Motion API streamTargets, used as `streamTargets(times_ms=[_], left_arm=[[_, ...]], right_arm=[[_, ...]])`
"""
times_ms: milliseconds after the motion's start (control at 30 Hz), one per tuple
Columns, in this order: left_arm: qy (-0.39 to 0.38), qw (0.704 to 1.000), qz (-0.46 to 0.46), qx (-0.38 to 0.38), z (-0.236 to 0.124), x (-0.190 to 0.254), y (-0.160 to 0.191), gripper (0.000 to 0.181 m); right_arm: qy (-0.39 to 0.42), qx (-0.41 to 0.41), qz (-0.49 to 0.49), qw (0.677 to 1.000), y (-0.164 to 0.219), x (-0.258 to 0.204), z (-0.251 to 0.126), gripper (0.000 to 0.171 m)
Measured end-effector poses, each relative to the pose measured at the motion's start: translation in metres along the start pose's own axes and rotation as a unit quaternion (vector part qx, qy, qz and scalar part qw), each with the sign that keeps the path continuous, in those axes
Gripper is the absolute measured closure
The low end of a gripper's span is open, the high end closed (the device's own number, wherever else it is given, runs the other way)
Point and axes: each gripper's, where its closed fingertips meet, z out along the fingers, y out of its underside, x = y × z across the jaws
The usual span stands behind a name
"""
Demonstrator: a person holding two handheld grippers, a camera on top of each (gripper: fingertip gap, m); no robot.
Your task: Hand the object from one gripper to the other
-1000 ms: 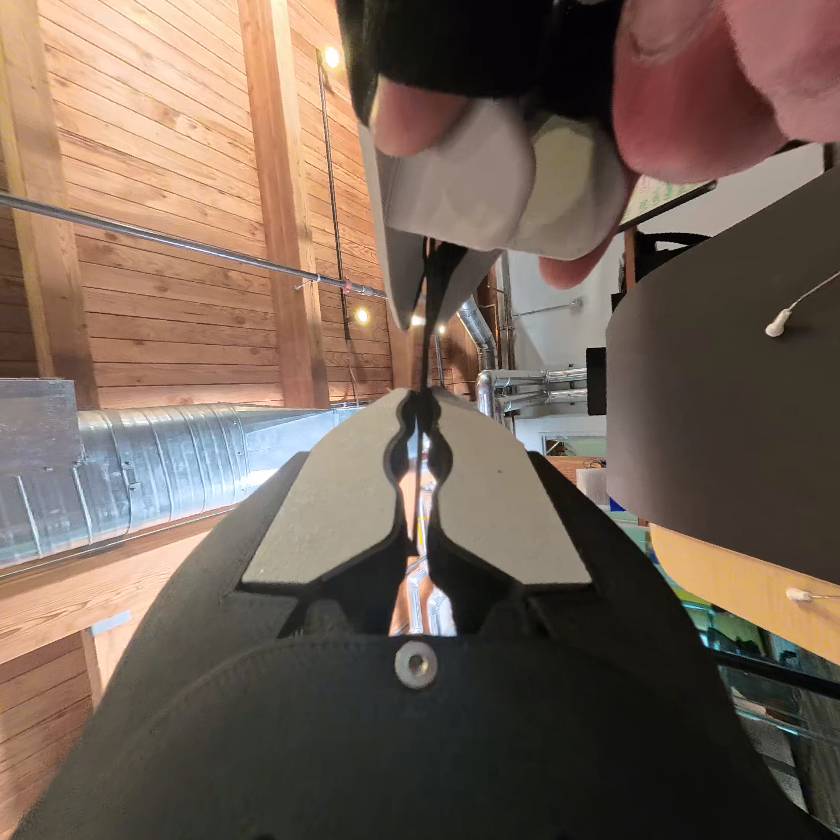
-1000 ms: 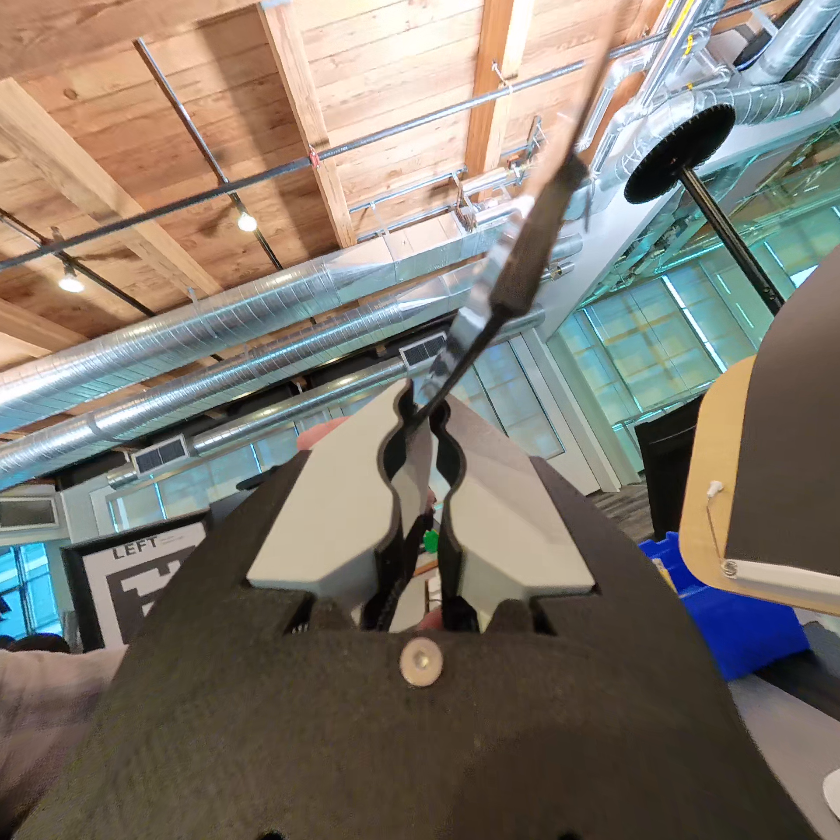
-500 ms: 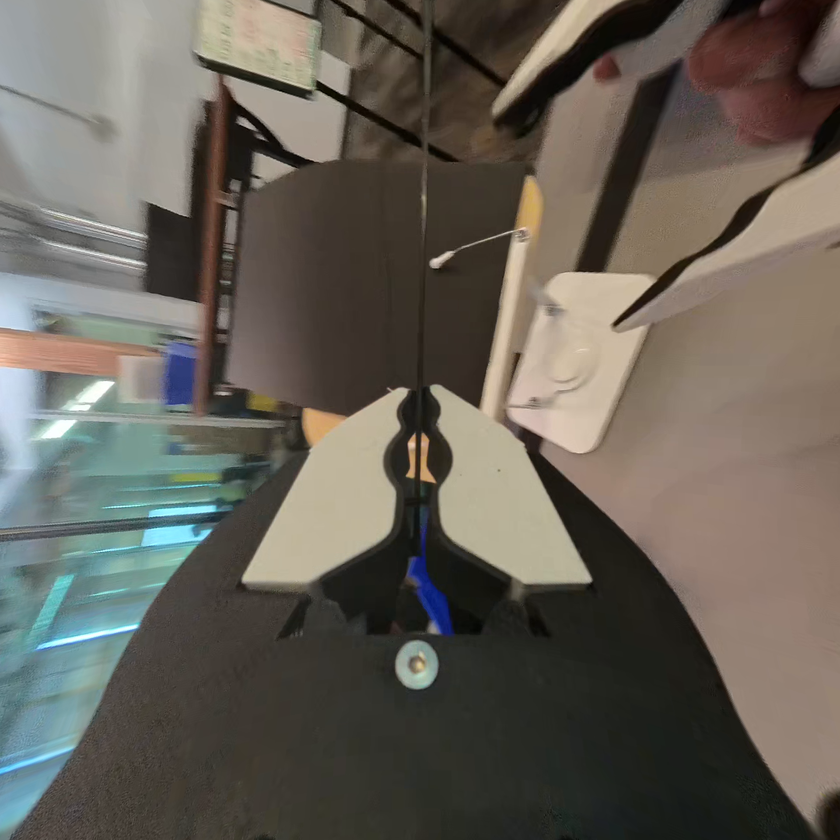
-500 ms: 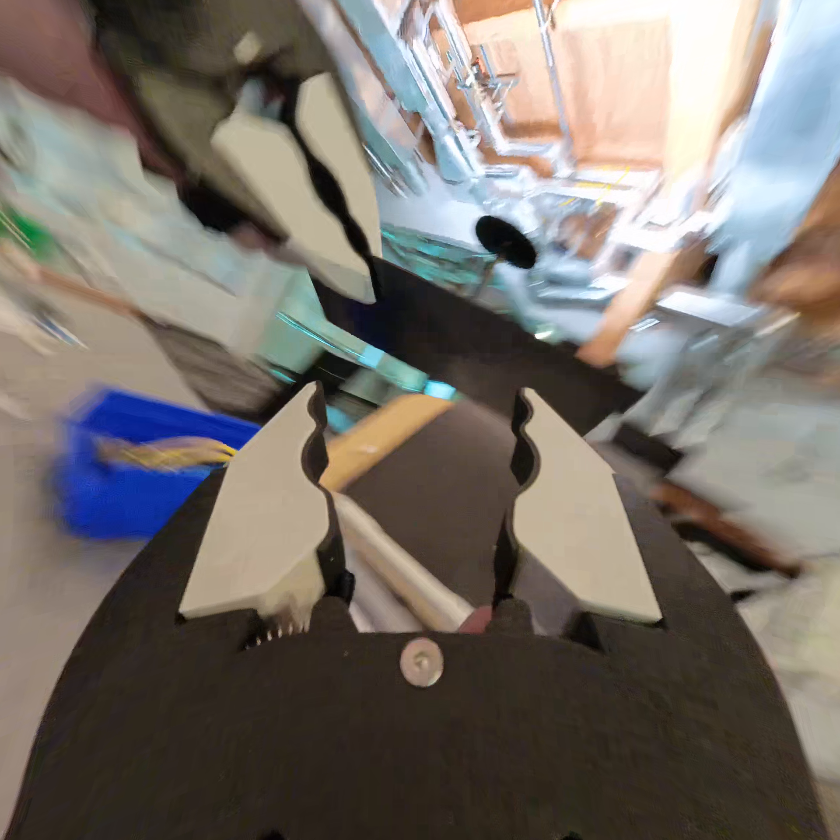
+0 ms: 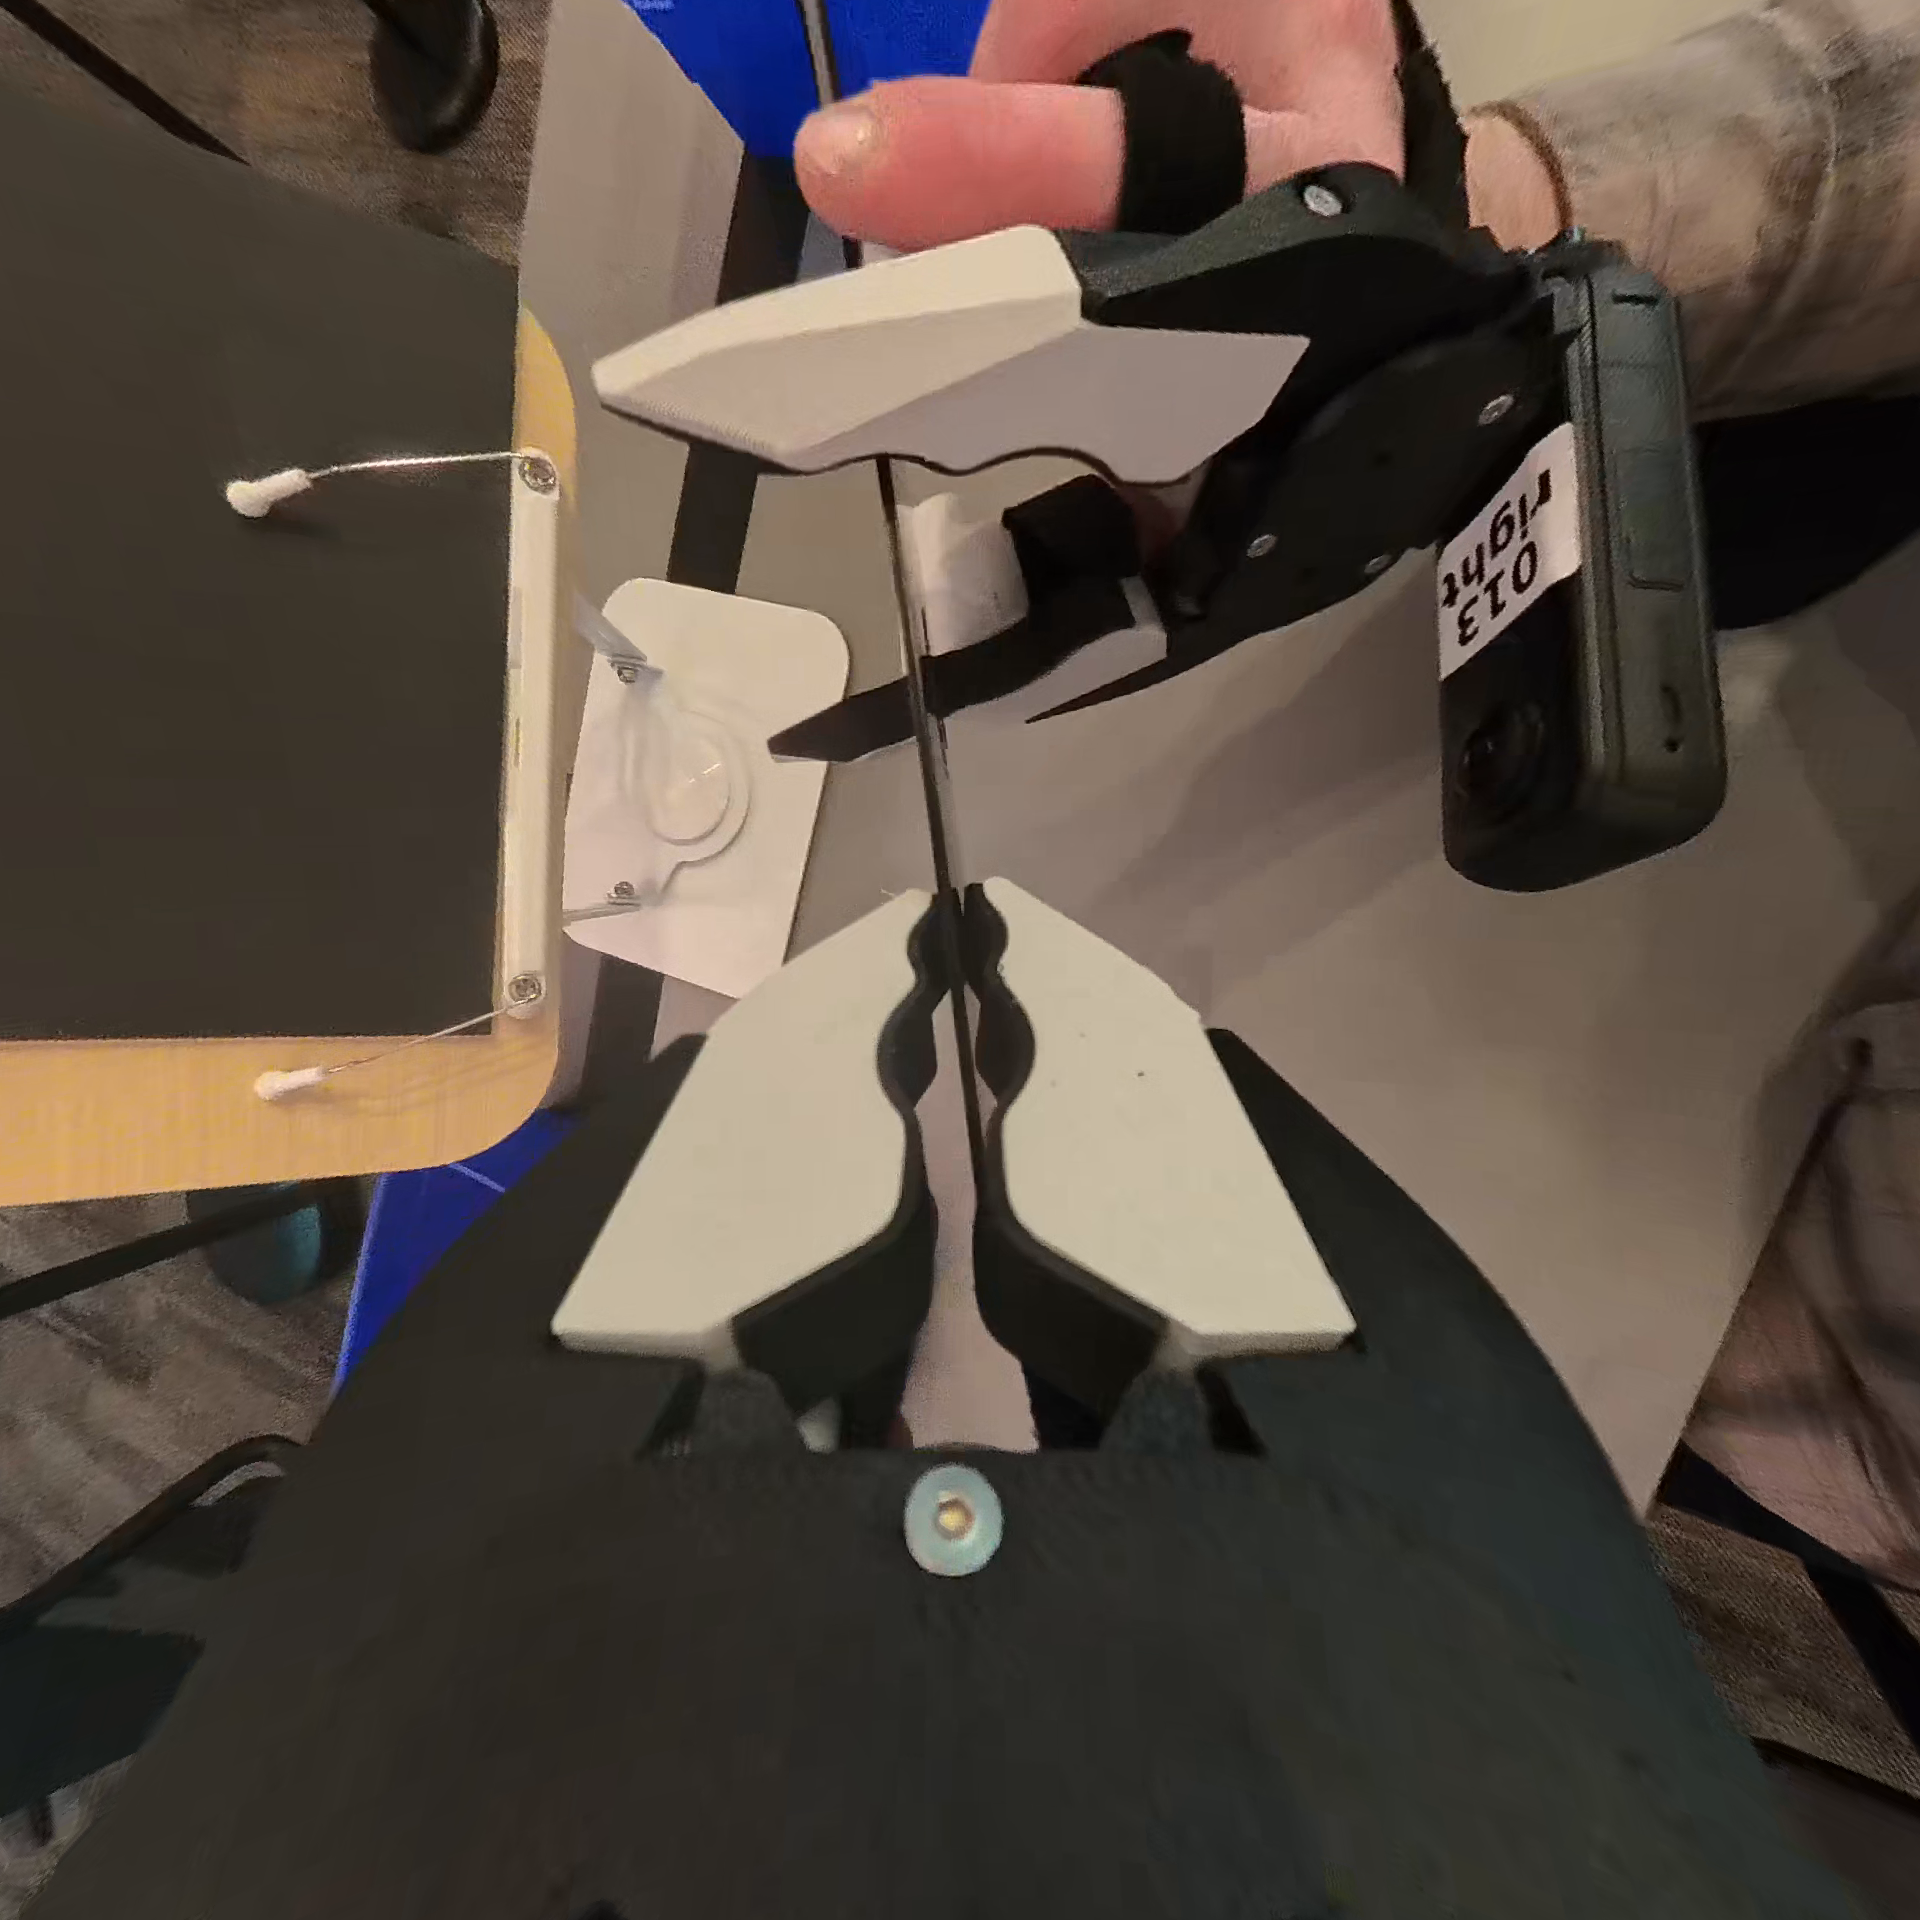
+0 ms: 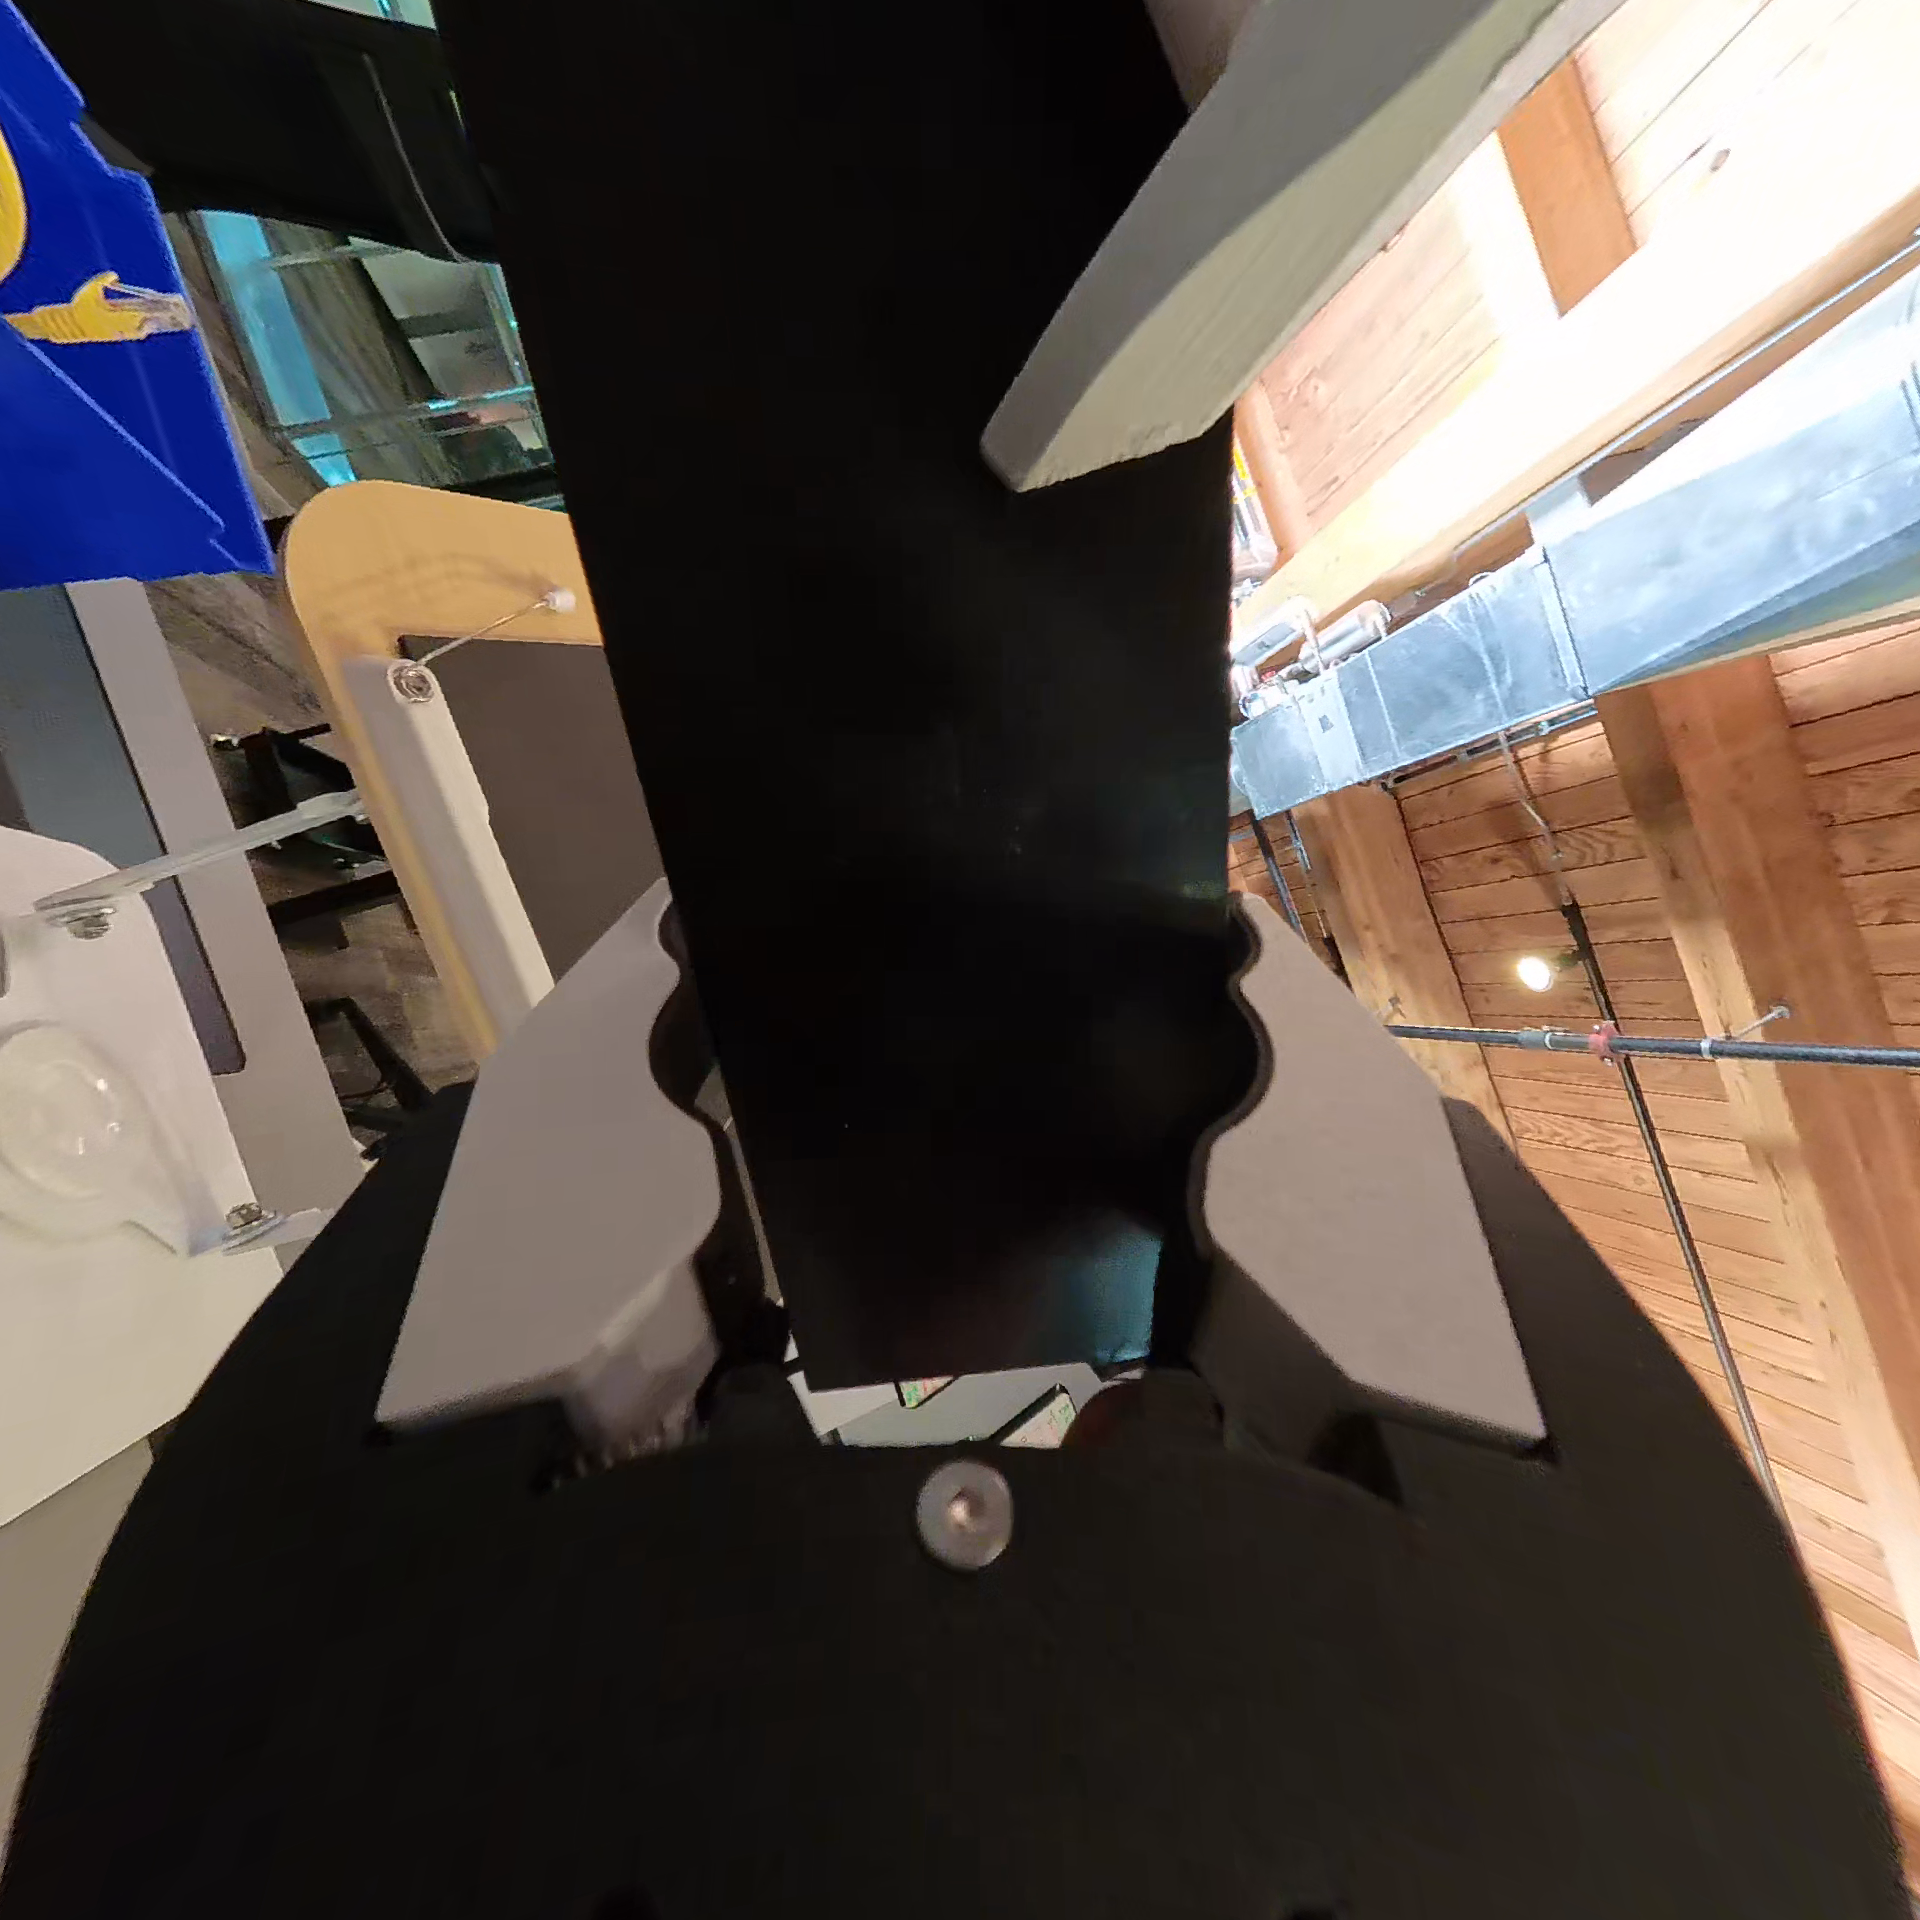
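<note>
The thin black card [image 5: 928,727], pinched by the left gripper [image 5: 951,902], had been re-entered between the right gripper's [image 6: 951,940] spread jaws, so a return handover seemed begun.

On my left wrist camera I see a black panel [image 5: 249,644] on a light wooden board [image 5: 281,1101], with two thin wires ending in white tips [image 5: 268,492]. Just beside it lies a white plate [image 5: 727,894] with a clear dome [image 5: 691,795]. The right wrist camera shows a blue bin [image 6: 94,416], wooden planks [image 6: 1714,1195] and a metal duct [image 6: 1558,665].
</note>
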Motion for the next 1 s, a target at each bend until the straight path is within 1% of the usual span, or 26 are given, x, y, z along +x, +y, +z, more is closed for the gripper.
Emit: streamTargets(times_ms=[167,267,367,433,500,567,600,633,733,800,833,933,967,1000], left_arm=[[-0.004,1.0,0.007,0.011,0.0,-0.003,-0.003,0.178],[-0.031,0.999,0.03,0.014,0.0,-0.006,-0.006,0.176],[-0.055,0.997,0.051,0.02,-0.003,-0.01,-0.01,0.162],[-0.085,0.993,0.08,0.023,-0.009,-0.013,-0.014,0.149],[-0.133,0.983,0.124,0.035,-0.018,-0.016,-0.022,0.137],[-0.201,0.964,0.172,0.03,-0.027,-0.02,-0.028,0.119],[-0.241,0.949,0.205,0.019,-0.03,-0.022,-0.029,0.106],[-0.278,0.93,0.239,0.009,-0.032,-0.022,-0.031,0.096],[-0.373,0.862,0.342,-0.025,-0.031,-0.022,-0.037,0.077],[-0.41,0.82,0.397,-0.049,-0.023,-0.023,-0.037,0.069],[-0.419,0.807,0.412,-0.06,-0.017,-0.025,-0.035,0.067],[-0.416,0.801,0.416,-0.109,-0.001,-0.037,-0.014,0.057],[-0.415,0.8,0.417,-0.114,0.002,-0.039,-0.009,0.054],[-0.415,0.802,0.415,-0.114,0.004,-0.041,-0.006,0.055]], right_arm=[[-0.011,0.004,0.017,1.0,0.001,-0.002,-0.001,0.077],[-0.021,0.002,0.027,0.999,0.003,-0.003,-0.001,0.077],[-0.026,0.0,0.036,0.999,0.005,-0.002,-0.001,0.077],[-0.035,-0.004,0.047,0.998,0.007,-0.004,-0.001,0.077],[-0.053,-0.004,0.08,0.995,0.011,-0.007,0.0,0.077],[-0.074,-0.01,0.123,0.99,0.017,-0.01,0.002,0.078],[-0.084,-0.015,0.139,0.987,0.022,-0.012,0.002,0.078],[-0.095,-0.022,0.146,0.985,0.025,-0.014,0.003,0.078],[-0.129,-0.029,0.172,0.976,0.026,-0.019,0.002,0.078],[-0.143,-0.025,0.178,0.973,0.021,-0.022,0.0,0.078],[-0.15,-0.019,0.186,0.971,0.017,-0.022,-0.001,0.077],[-0.169,-0.008,0.209,0.963,0.009,-0.024,-0.003,0.077],[-0.174,-0.007,0.216,0.961,0.009,-0.024,-0.004,0.077],[-0.176,-0.003,0.219,0.96,0.008,-0.024,-0.004,0.077]])
